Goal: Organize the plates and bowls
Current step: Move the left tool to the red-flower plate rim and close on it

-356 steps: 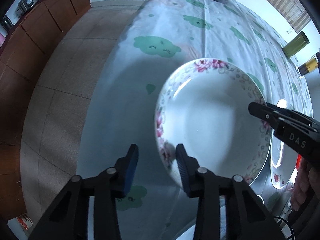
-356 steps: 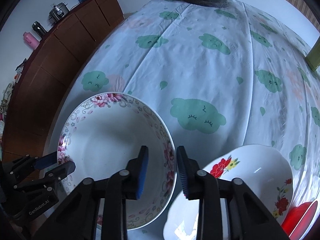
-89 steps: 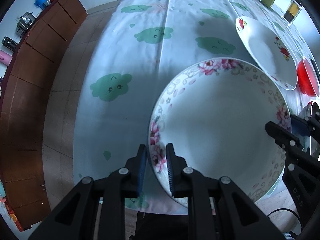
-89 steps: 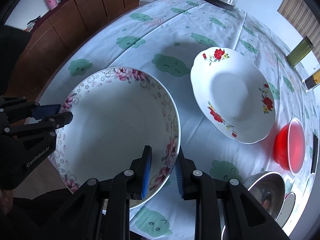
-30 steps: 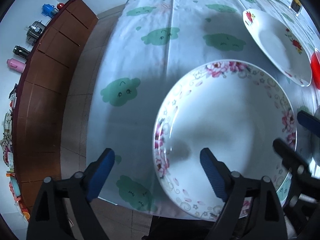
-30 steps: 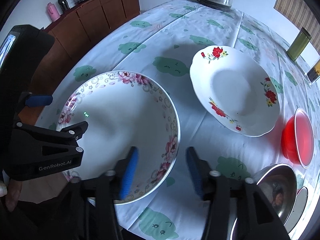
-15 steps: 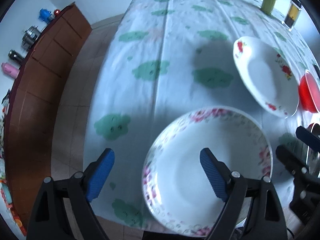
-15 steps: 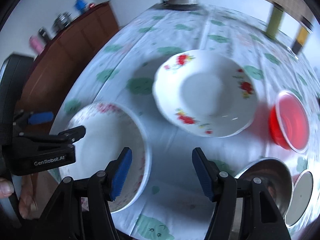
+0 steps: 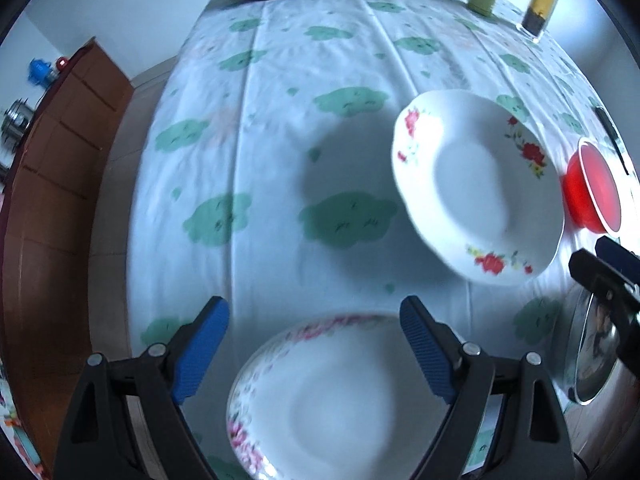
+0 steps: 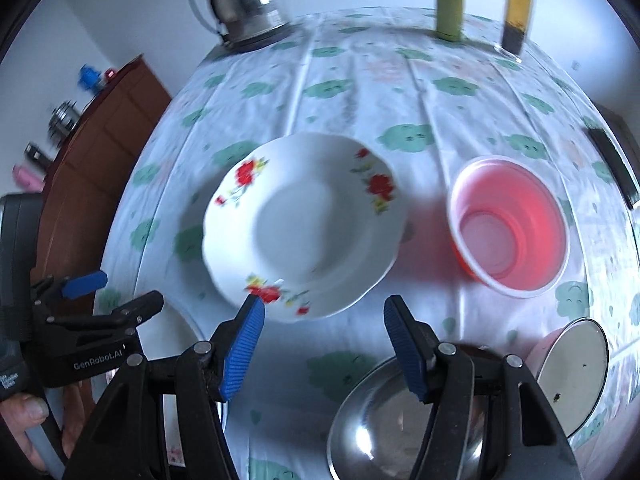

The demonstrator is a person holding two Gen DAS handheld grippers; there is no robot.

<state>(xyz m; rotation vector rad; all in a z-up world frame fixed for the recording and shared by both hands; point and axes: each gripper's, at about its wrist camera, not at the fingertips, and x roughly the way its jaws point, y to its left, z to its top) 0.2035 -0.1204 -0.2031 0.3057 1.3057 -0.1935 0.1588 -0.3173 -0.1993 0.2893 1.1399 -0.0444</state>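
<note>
You have let go of the pink-flowered bowl [image 9: 332, 396]: three seconds ago both tongs pinched its rim, and now both are off it and have swung toward the middle of the table. Your left gripper [image 9: 314, 354] is spread wide, blue pads [image 9: 200, 350] well apart with nothing between them; the bowl sits on the cloud-print tablecloth [image 9: 280, 120] at the near edge, below and between the tips, untouched. Your right gripper [image 10: 324, 344] is spread too and pinches nothing. Ahead of it, just past its left pad, lies the red-flowered plate [image 10: 304, 224], which sits in the middle of the table, toward the near side. Right of the plate and apart from it stands the red plastic bowl [image 10: 510, 226]. A steel bowl [image 10: 384, 428] lies at the near edge under your right gripper's right finger, with a round steel lid [image 10: 572, 376] just beside it. At the far edge stand a steel kettle [image 10: 244, 0], a green bottle [image 10: 450, 0] and a jar with dark contents [image 10: 516, 12]. In the right wrist view your left hand [image 10: 36, 428] shows at the lower left, holding its gripper.
</note>
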